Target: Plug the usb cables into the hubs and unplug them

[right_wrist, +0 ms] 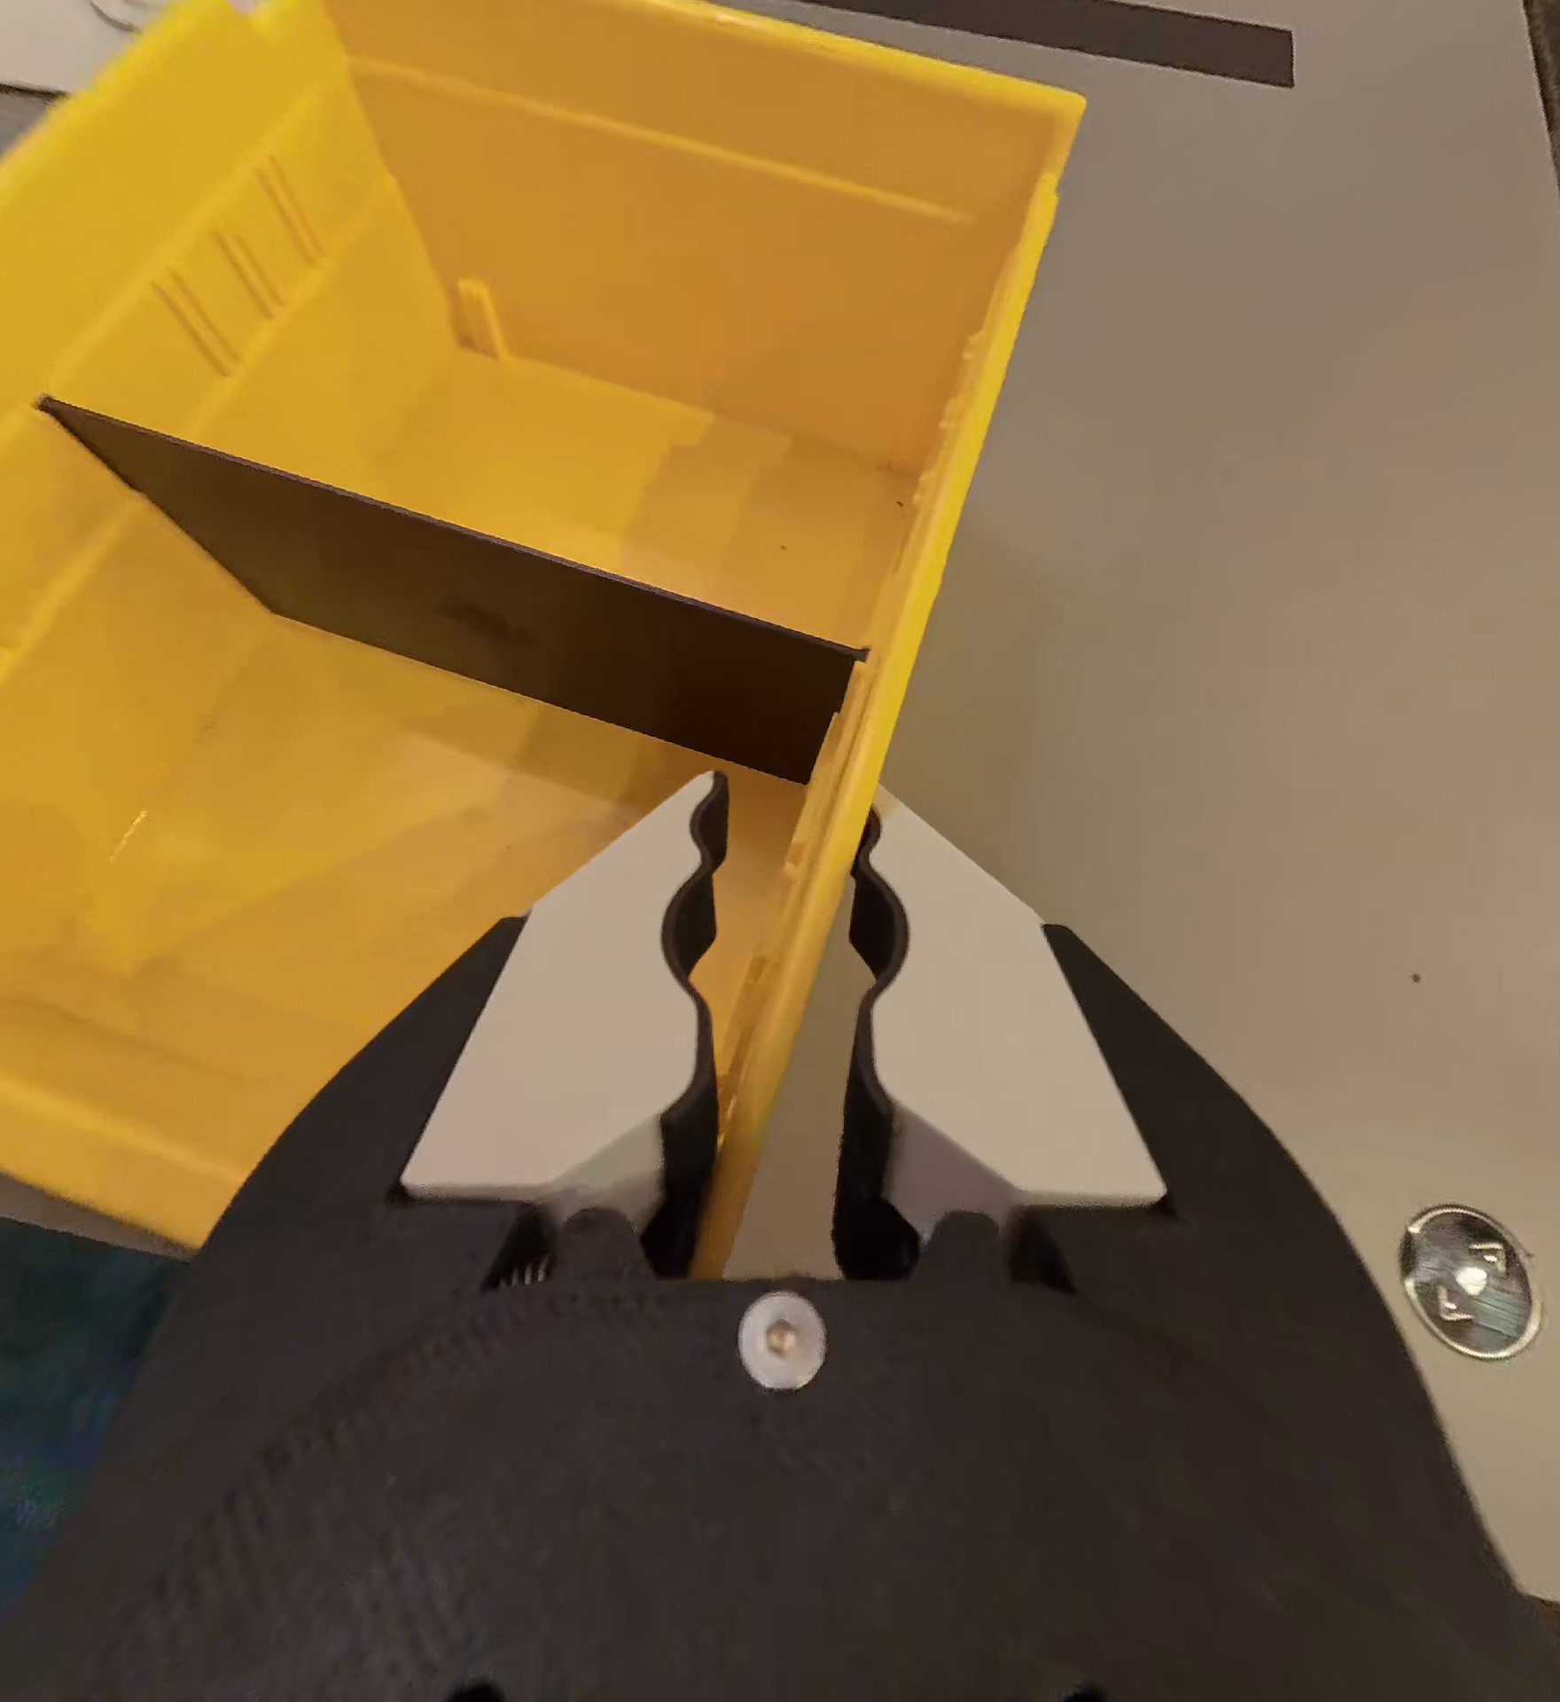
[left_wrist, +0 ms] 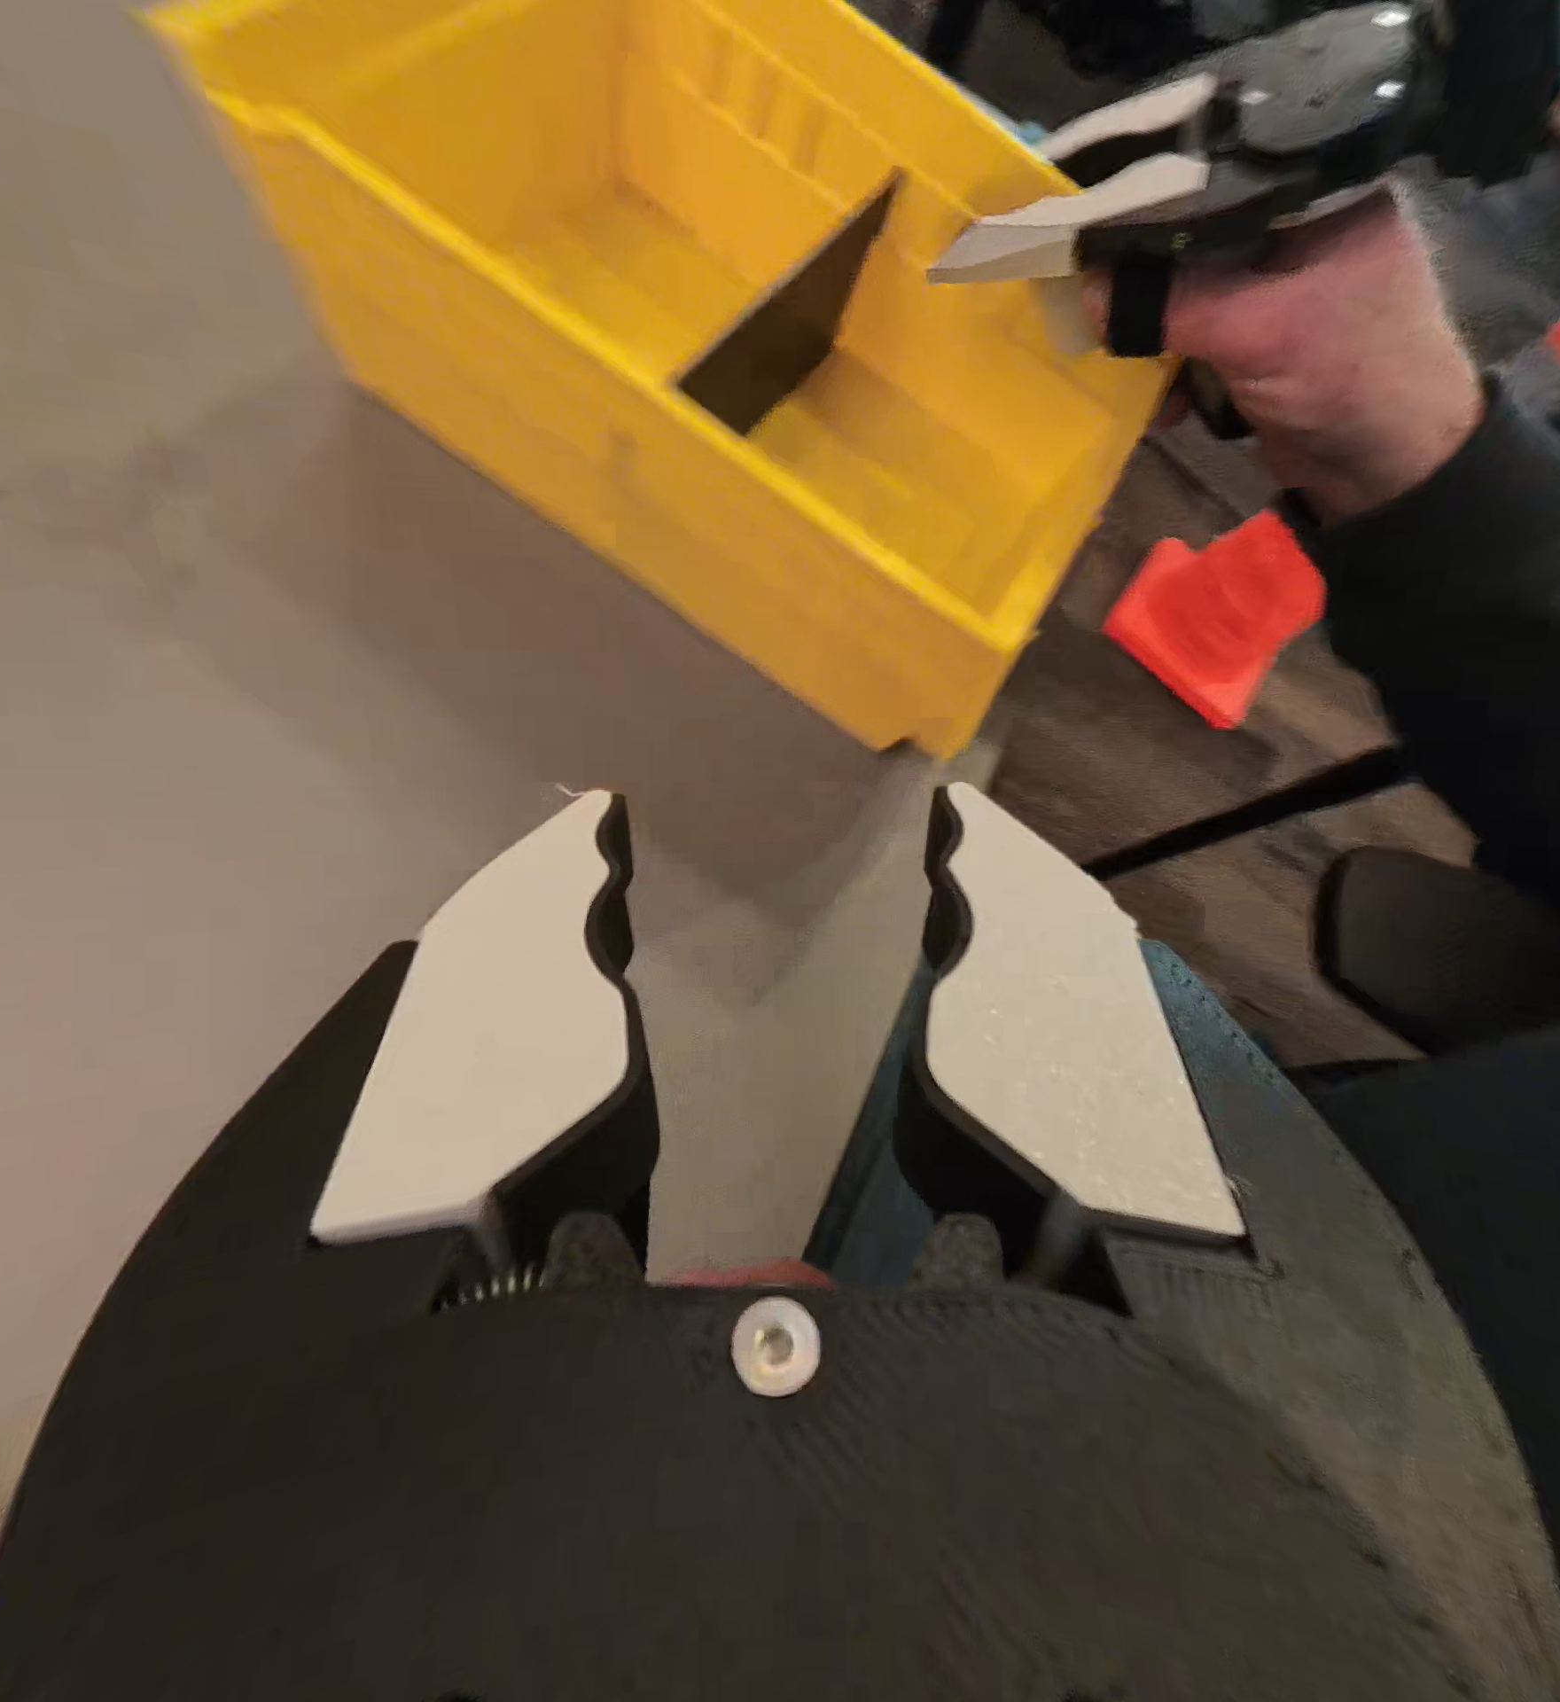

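Your right gripper (right_wrist: 790, 810) jaws straddle the yellow bin (right_wrist: 574, 304) side wall, not clamped; left gripper (left_wrist: 781, 801) jaws wide open, empty, over the bench (left_wrist: 205, 737).

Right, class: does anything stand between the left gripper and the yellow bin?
Nothing visible does: only table surface lies between the open left gripper and the bin. The right gripper straddles the bin's side wall. No cables or hubs show in either view.

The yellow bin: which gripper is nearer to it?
Right. The right gripper straddles the yellow bin side wall; the left gripper is open just short of its corner.
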Demonstrator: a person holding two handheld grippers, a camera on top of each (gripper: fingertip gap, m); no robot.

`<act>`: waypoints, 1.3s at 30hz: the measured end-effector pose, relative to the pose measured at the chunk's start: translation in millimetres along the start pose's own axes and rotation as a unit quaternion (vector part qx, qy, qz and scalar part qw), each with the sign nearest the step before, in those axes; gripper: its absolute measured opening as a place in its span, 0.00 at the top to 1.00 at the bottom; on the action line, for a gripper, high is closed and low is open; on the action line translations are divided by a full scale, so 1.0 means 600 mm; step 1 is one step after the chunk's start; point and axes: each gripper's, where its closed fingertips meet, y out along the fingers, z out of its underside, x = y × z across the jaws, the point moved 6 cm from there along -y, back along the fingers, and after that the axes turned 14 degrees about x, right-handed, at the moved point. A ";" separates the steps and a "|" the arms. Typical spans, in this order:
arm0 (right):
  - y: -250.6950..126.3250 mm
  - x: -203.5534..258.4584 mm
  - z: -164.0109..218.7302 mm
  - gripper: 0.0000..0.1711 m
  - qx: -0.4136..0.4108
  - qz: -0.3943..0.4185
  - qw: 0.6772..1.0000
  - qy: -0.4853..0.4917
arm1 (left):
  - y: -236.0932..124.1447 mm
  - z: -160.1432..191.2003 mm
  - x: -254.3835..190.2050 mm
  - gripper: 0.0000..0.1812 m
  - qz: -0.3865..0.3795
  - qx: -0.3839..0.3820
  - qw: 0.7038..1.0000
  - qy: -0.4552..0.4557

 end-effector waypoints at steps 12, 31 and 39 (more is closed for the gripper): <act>0.006 -0.053 -0.001 0.94 0.026 0.002 0.999 -0.032 | -0.374 0.416 0.267 0.59 -0.352 0.106 0.881 -0.296; -0.006 -0.204 0.027 0.94 0.044 0.012 0.999 -0.018 | -0.375 0.578 0.335 0.97 -0.271 0.117 0.882 -0.368; -0.008 -0.258 0.033 0.94 0.047 0.002 0.998 -0.033 | -0.415 0.627 0.351 0.97 -0.274 0.093 0.869 -0.401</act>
